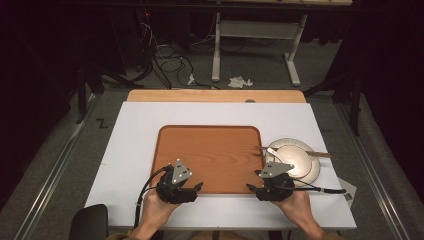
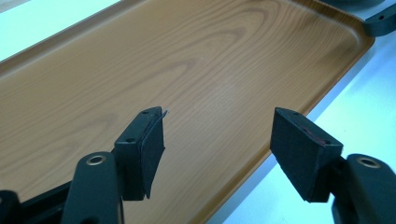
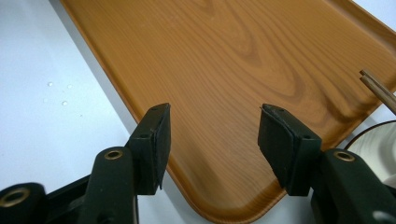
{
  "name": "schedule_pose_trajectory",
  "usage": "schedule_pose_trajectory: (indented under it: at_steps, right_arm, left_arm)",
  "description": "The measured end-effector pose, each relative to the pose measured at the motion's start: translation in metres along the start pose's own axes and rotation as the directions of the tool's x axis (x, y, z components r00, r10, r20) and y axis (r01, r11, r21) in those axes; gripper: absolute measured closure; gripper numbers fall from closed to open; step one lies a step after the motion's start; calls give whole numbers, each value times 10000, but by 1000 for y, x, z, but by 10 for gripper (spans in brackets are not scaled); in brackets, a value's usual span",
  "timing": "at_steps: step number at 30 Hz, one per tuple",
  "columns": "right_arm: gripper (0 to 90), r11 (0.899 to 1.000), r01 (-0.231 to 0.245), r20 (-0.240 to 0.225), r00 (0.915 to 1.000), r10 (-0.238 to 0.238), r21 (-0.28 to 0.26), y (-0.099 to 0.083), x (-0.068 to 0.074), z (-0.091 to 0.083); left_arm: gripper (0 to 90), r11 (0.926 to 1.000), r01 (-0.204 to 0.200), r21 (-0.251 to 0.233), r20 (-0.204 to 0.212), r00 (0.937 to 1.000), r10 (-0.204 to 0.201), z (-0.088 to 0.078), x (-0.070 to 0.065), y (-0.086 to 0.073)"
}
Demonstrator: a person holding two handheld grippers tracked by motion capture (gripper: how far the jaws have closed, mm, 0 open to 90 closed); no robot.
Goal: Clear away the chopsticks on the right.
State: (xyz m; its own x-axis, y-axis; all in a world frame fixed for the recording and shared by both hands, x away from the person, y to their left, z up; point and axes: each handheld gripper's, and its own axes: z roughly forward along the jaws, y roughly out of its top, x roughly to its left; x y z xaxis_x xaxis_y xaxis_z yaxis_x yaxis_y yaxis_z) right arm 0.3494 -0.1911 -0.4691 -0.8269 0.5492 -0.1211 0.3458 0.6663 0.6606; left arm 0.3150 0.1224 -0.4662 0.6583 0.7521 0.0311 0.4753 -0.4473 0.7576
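Observation:
A brown wood-grain tray (image 1: 210, 150) lies in the middle of the white table top (image 1: 135, 125) with nothing on it. My left gripper (image 1: 199, 186) hovers at the tray's near left corner, jaws open and pointing inward over the tray (image 2: 187, 60). At the near right corner my right gripper (image 1: 250, 187) is open too, its jaws over the tray's rounded corner (image 3: 233, 46). In the left gripper view the left gripper (image 2: 219, 116) holds nothing. The right gripper (image 3: 215, 109) is likewise empty in its own view.
Stacked pale plates (image 1: 295, 159) sit just right of the tray, with wooden chopsticks (image 1: 320, 153) laid across them. The chopsticks (image 3: 378, 88) and a plate rim (image 3: 373, 144) also edge into the right gripper view. A wooden table edge (image 1: 215, 96) lies beyond.

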Motion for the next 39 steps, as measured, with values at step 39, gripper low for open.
schedule_pose_trajectory:
  at_steps: [39]
  right_arm:
    - [592,9948,-992,-530,9938,978,-245,3,-18,-39]
  left_arm:
    - [341,9985,-22,548,60,10000,18,7,1,-2]
